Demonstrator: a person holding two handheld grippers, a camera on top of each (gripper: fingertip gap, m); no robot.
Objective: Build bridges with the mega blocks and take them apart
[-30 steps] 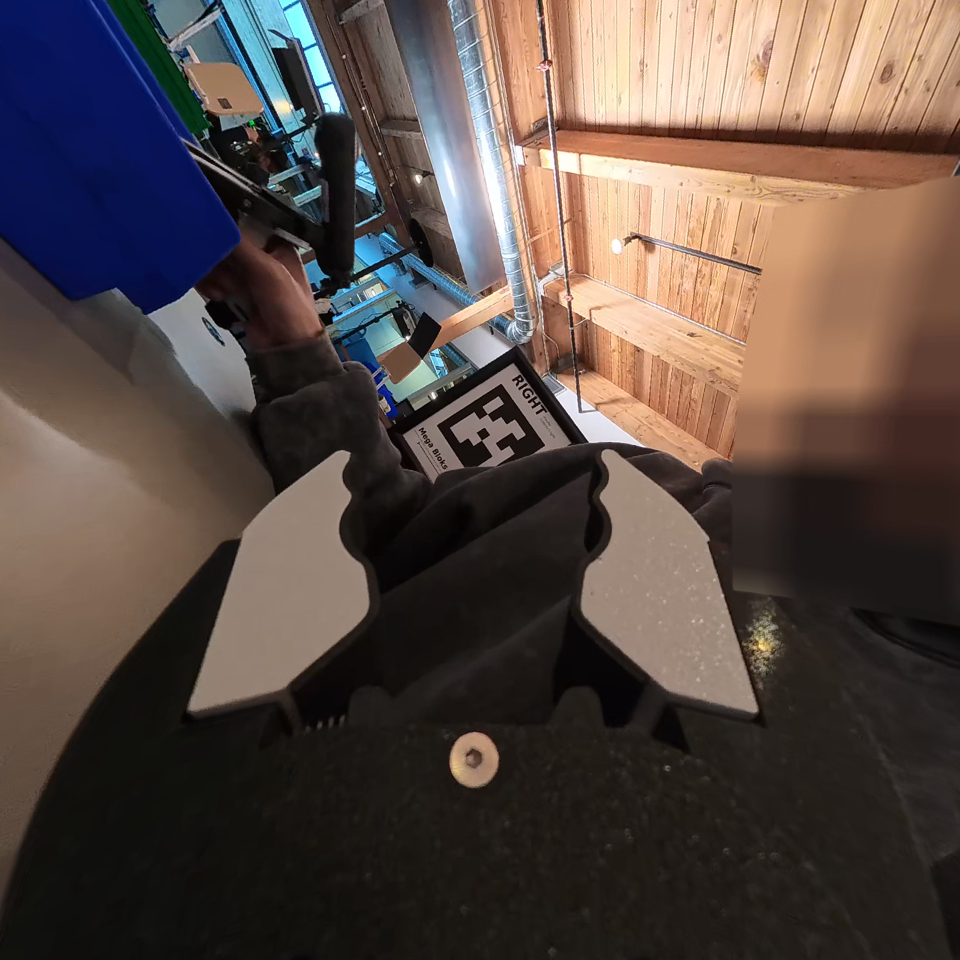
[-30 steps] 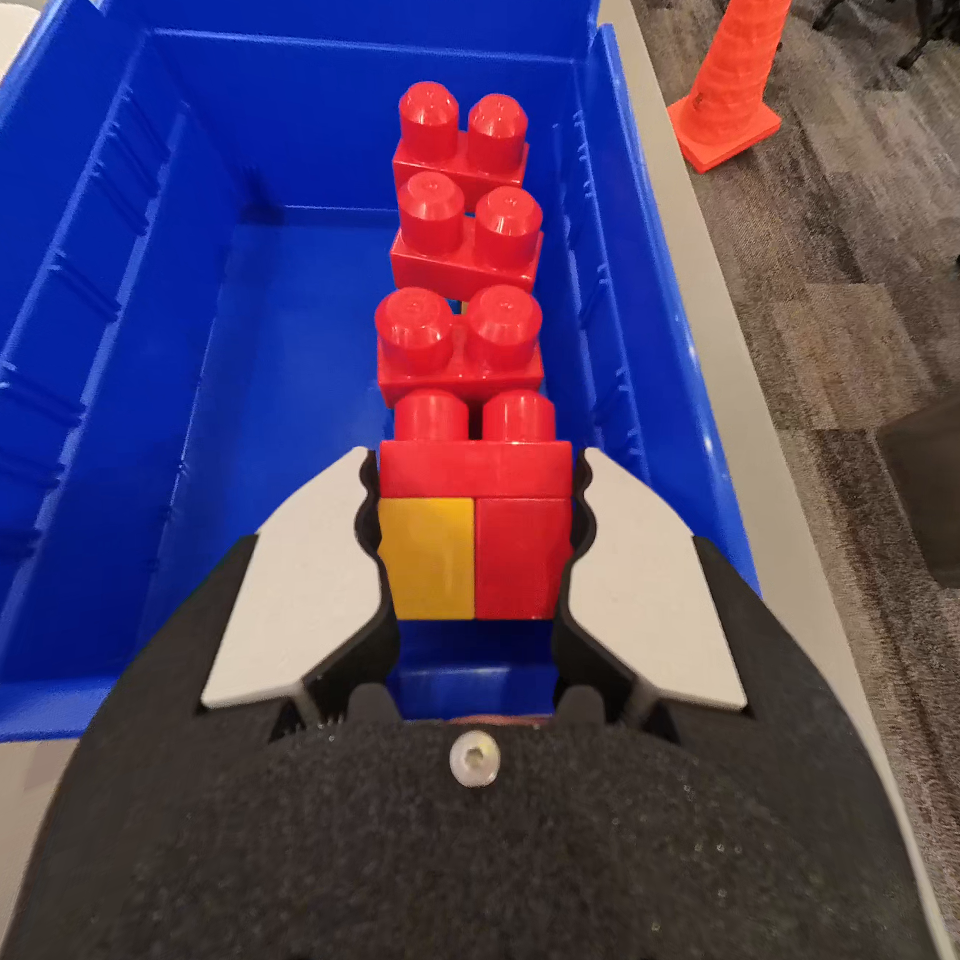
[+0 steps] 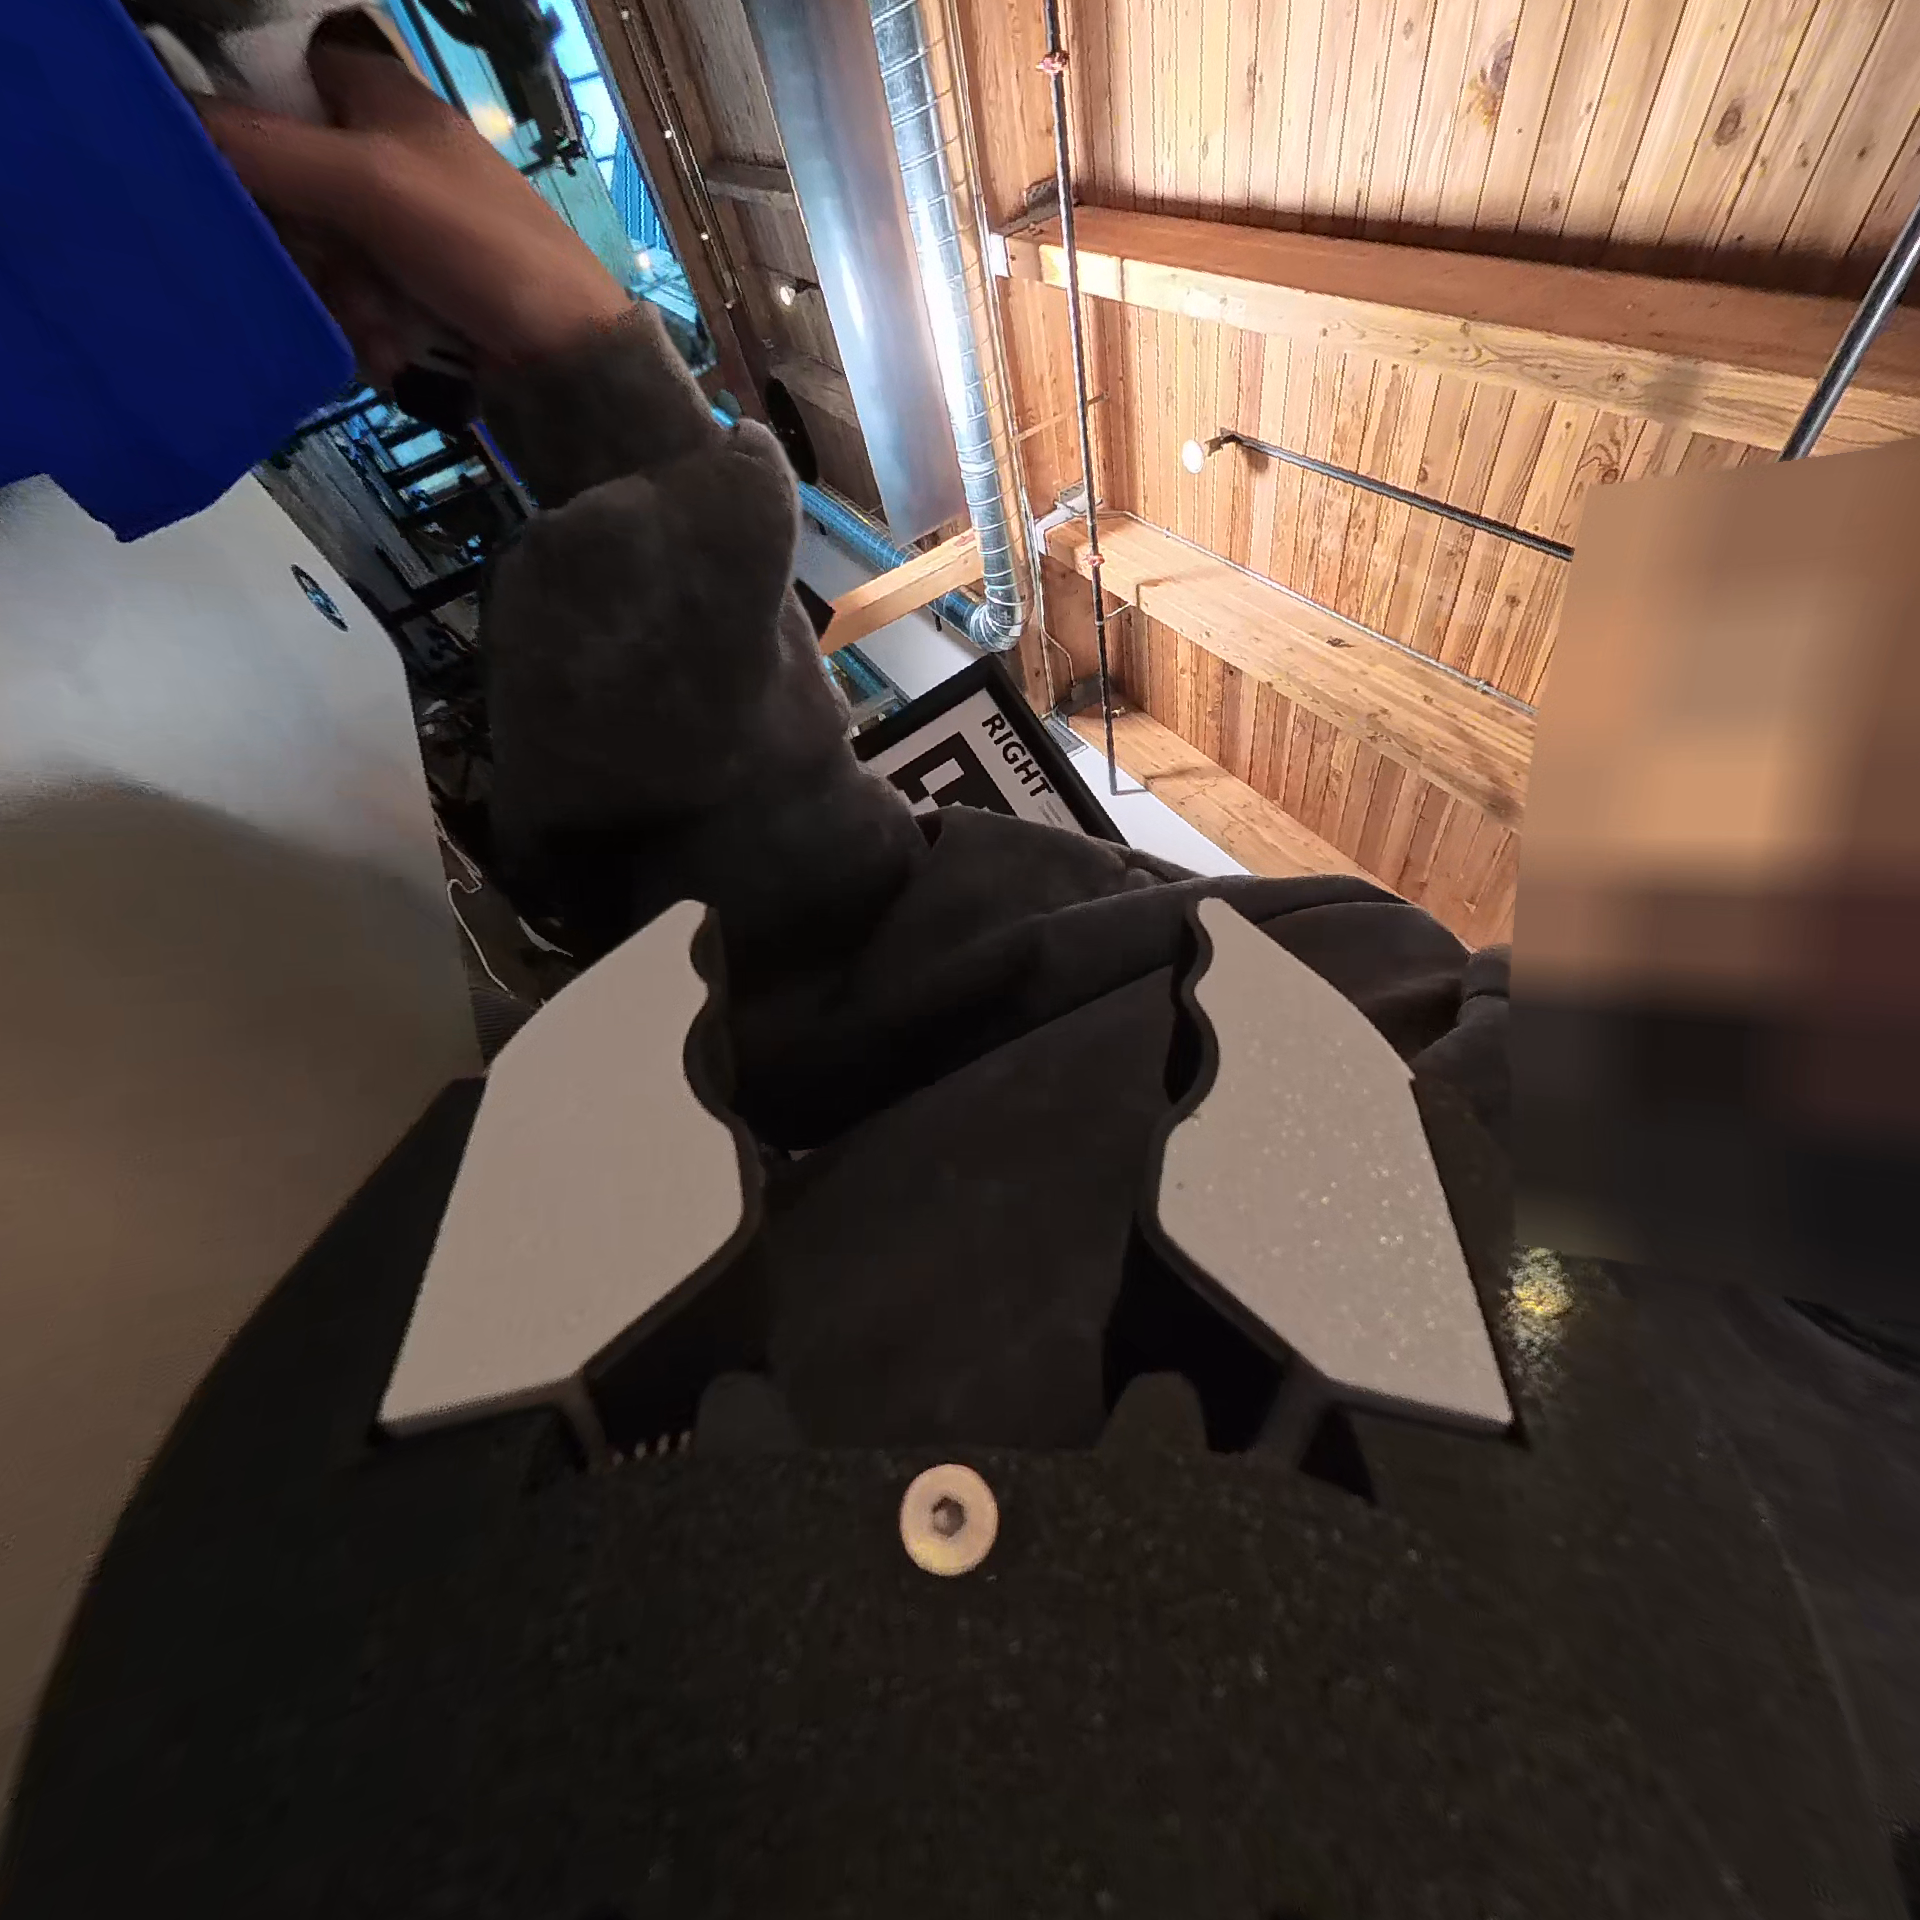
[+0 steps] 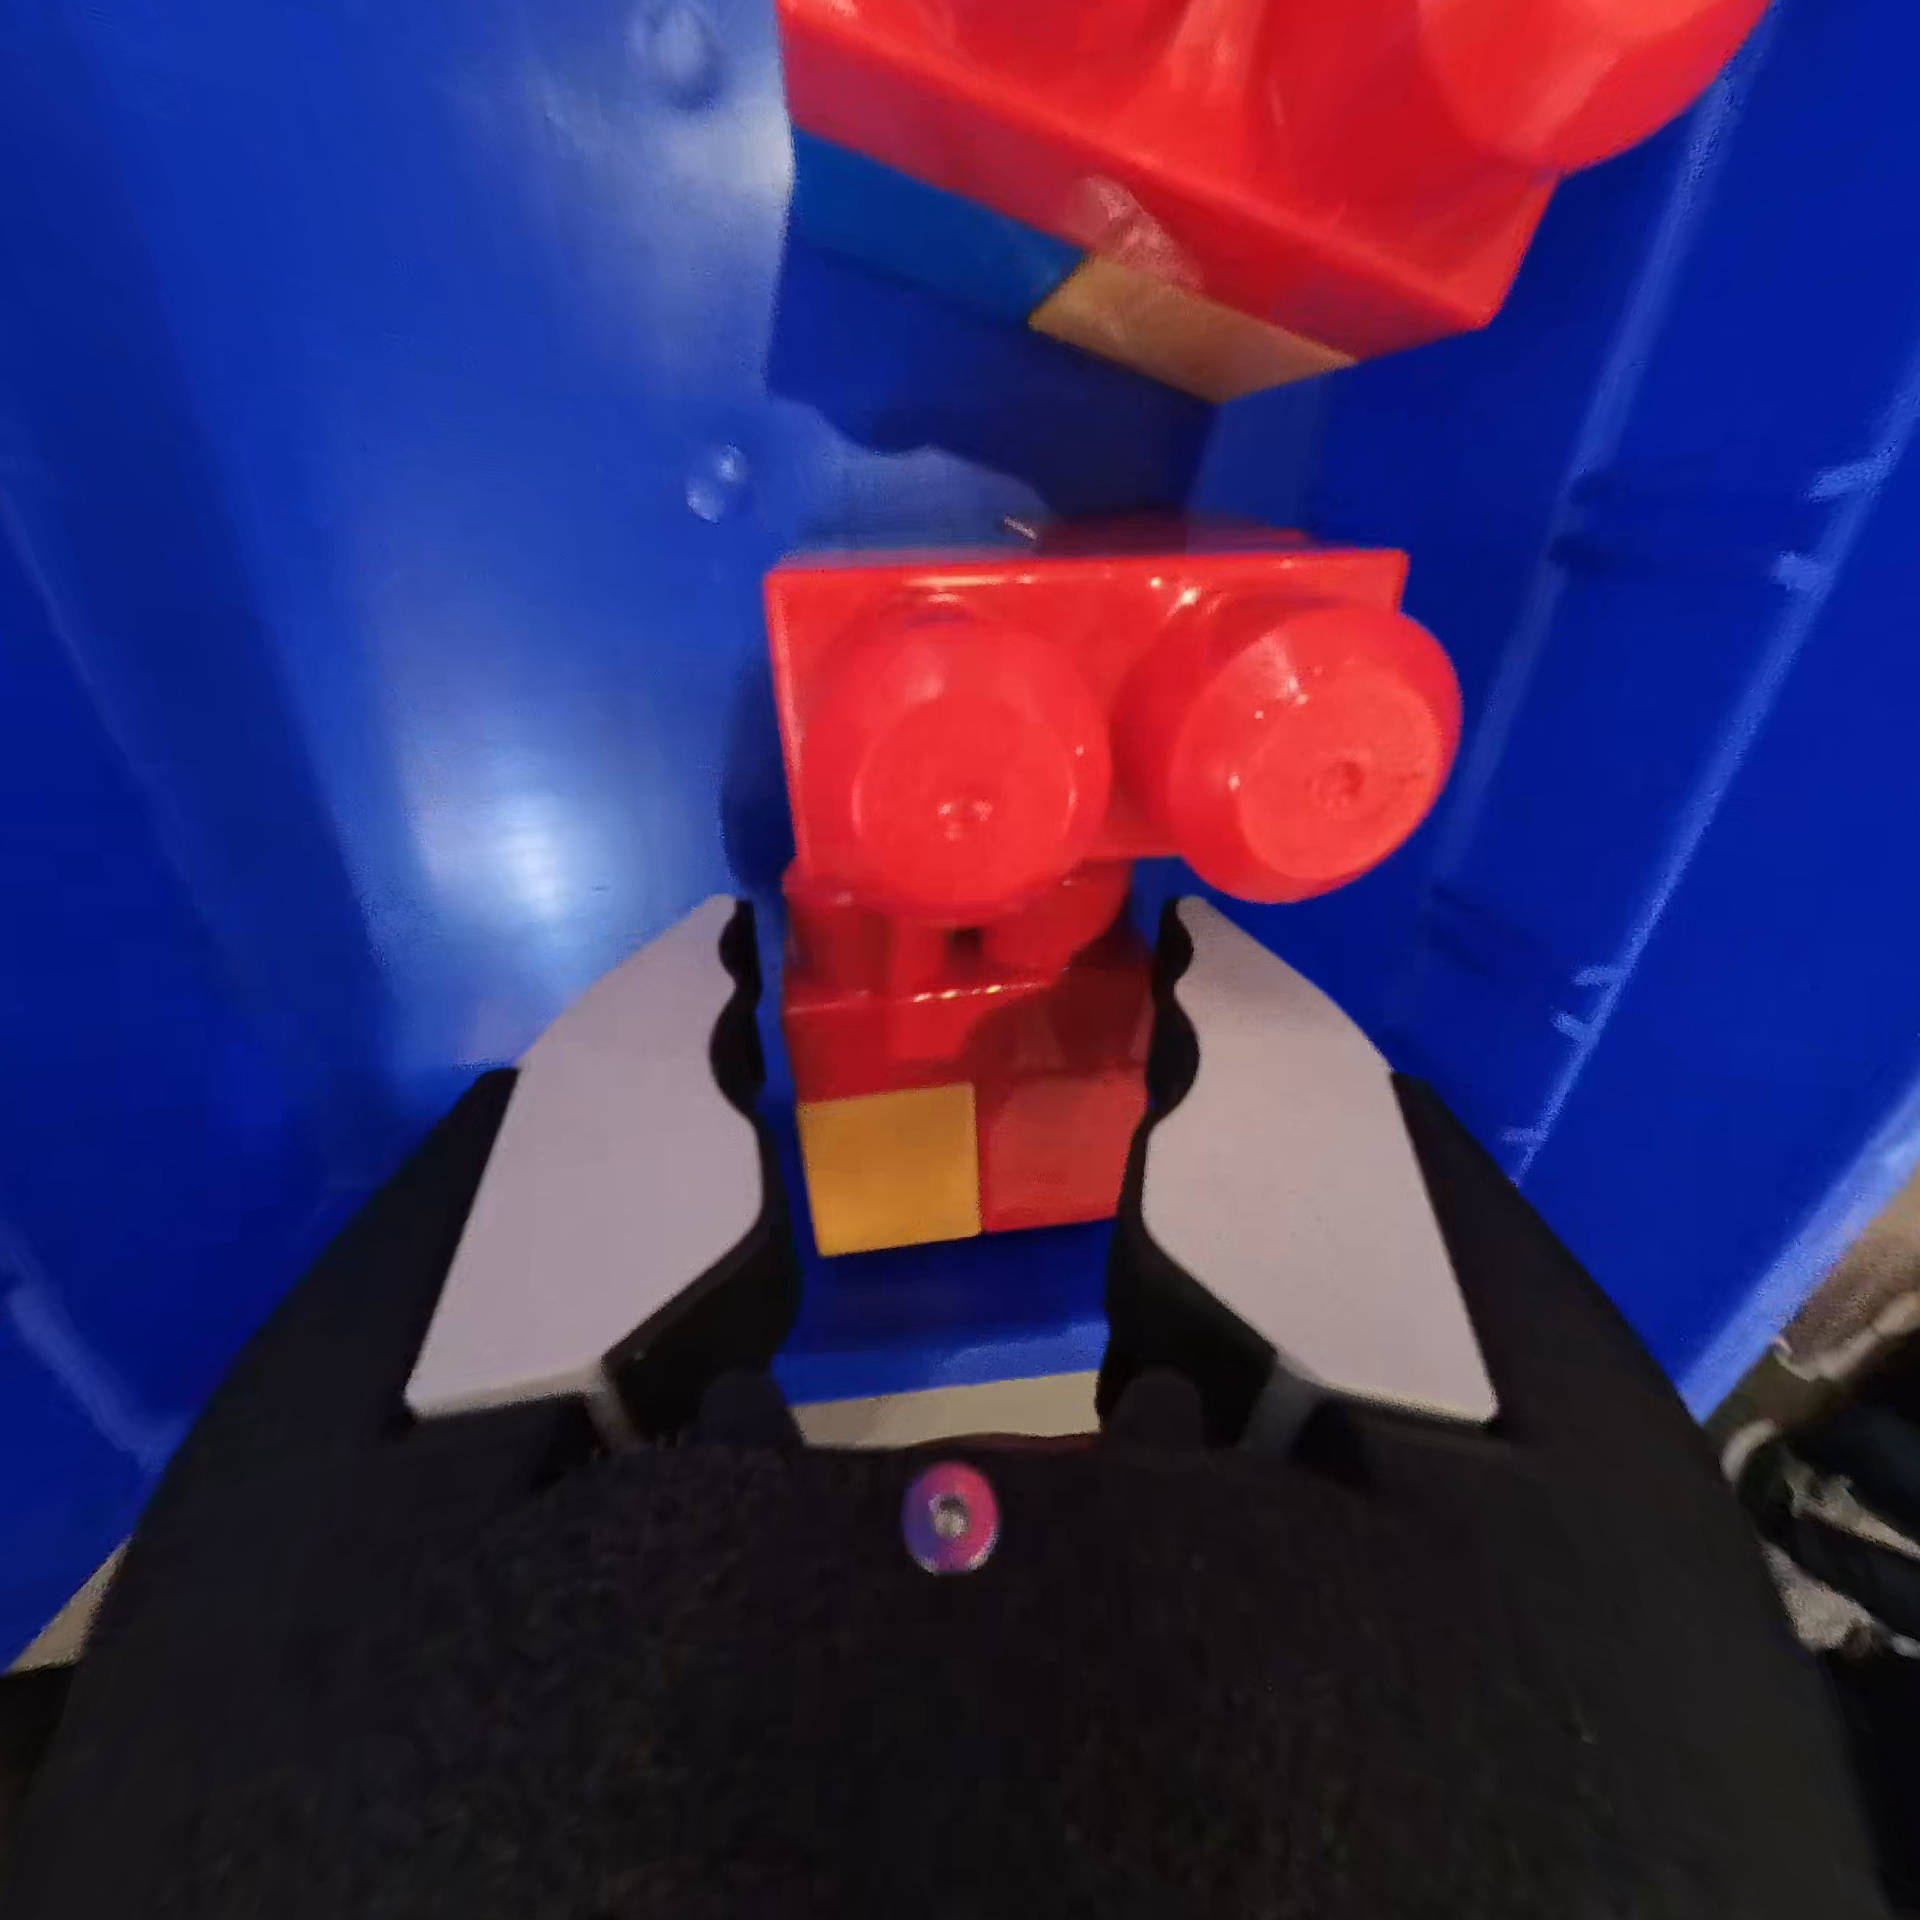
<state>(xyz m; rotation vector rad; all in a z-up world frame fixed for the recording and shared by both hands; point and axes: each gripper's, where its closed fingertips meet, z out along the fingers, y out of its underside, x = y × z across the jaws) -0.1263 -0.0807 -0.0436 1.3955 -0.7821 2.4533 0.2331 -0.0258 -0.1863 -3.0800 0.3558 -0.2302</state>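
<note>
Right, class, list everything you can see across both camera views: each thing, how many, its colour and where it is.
bin: one, blue, around the blocks in the right wrist view; its corner shows top left in the left wrist view.
bridge in the gripper: one, red top on a yellow and a red block, between the right fingers.
other block stacks: two in view, red-topped, one just beyond the gripper, one at the top edge.
table: one, pale, left side of the left wrist view.
ceiling: wooden planks and beams, with a silver duct.
framed sign: one, black and white, behind the sleeve.
sleeve: dark grey, reaching toward the bin.
left gripper: open, empty.
right gripper: shut on the bridge.
</note>
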